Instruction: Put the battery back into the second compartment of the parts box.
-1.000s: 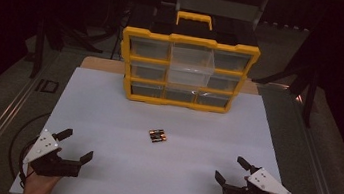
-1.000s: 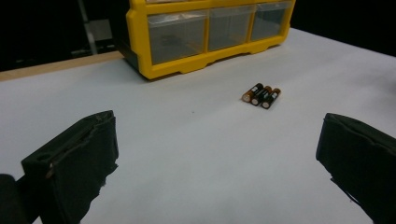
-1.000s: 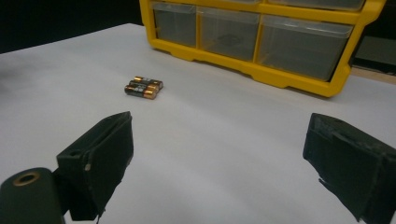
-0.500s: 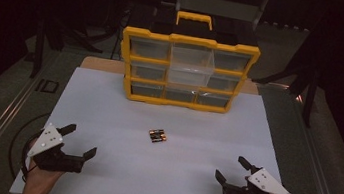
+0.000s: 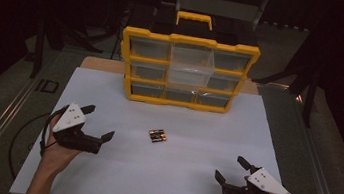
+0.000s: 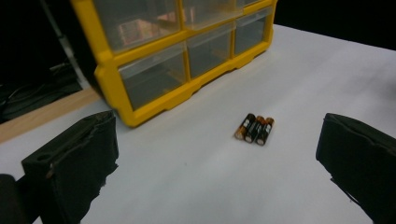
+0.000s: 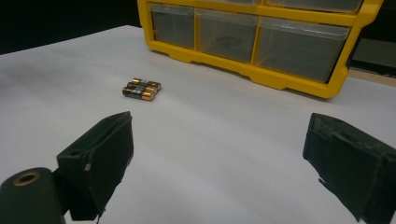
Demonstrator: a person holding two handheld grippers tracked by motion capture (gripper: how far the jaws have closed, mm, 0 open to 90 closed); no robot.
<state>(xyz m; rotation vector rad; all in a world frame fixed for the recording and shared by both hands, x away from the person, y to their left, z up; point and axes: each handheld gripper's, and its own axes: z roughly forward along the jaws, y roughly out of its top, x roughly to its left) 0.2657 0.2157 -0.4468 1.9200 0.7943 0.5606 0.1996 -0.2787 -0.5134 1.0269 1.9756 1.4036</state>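
Three small black and copper batteries [image 5: 158, 136] lie side by side in the middle of the white board [image 5: 163, 186]. They also lie ahead in the left gripper view [image 6: 254, 128] and the right gripper view [image 7: 141, 88]. My left gripper [image 5: 100, 122] hovers left of them, open and holding nothing, its jaws [image 6: 215, 154] spread wide toward the batteries. Near the front right of the board my right gripper [image 5: 229, 167] is open too, with only bare board between its jaws [image 7: 219, 140].
A yellow drawer organizer [image 5: 187, 71] with clear drawers and a handle stands upright at the back of the board [image 6: 177, 51] [image 7: 261, 42]. A cable [image 5: 17, 142] trails off the left edge. A small black item [image 5: 46, 85] lies left of the board.
My left gripper has moved forward and to the right, closer to the batteries. The right gripper and the batteries have stayed put.
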